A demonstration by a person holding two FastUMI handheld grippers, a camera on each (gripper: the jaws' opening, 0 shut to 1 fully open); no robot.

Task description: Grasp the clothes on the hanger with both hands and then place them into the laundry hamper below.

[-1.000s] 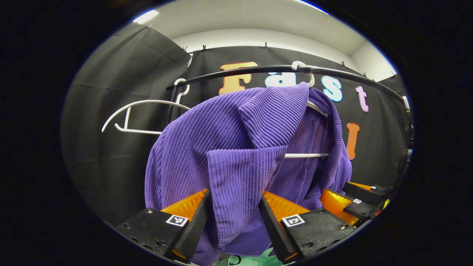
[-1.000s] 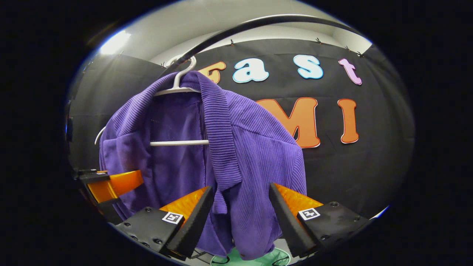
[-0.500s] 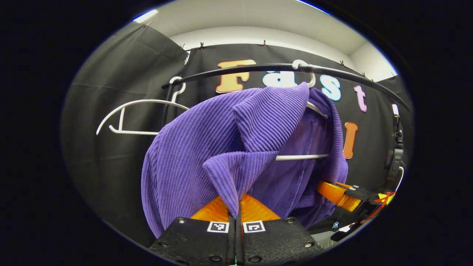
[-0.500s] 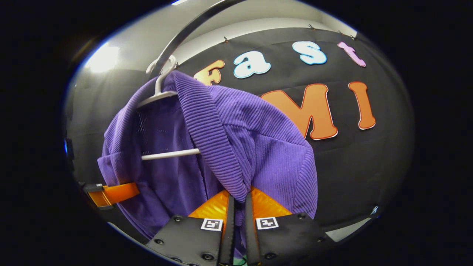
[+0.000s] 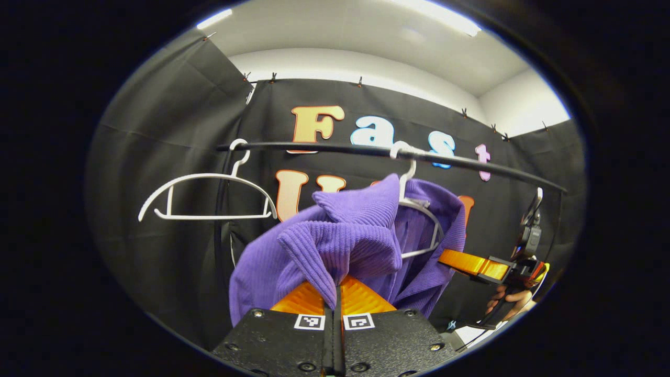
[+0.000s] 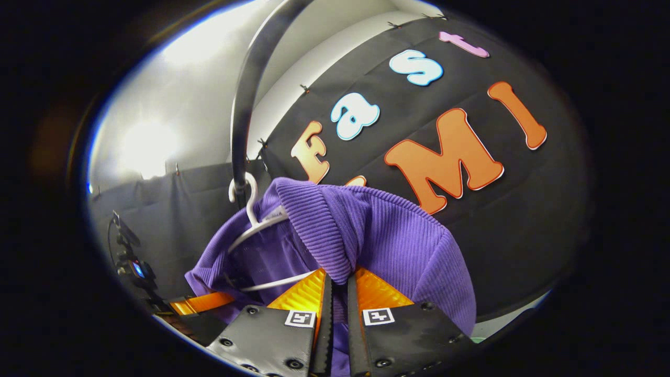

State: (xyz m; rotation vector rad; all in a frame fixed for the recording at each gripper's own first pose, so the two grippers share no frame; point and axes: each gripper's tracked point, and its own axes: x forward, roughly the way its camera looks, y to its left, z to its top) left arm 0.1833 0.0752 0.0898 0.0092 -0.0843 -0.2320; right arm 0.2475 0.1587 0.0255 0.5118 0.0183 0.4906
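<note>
Purple garment (image 5: 340, 246) — pinched (both grippers (image 5: 335, 303)).

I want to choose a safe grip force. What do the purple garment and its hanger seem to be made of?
The purple garment looks like soft ribbed fabric, perhaps corduroy or a rib knit: matte, with fine parallel ridges. Its white hanger seems to be thin plastic or coated wire: smooth, slightly glossy, slender.

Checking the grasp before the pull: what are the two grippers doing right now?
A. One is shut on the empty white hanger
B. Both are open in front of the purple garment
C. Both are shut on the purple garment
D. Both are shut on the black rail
C: the left gripper and the right gripper each have both fingers closed with a fold of the purple garment pinched between them.
</note>
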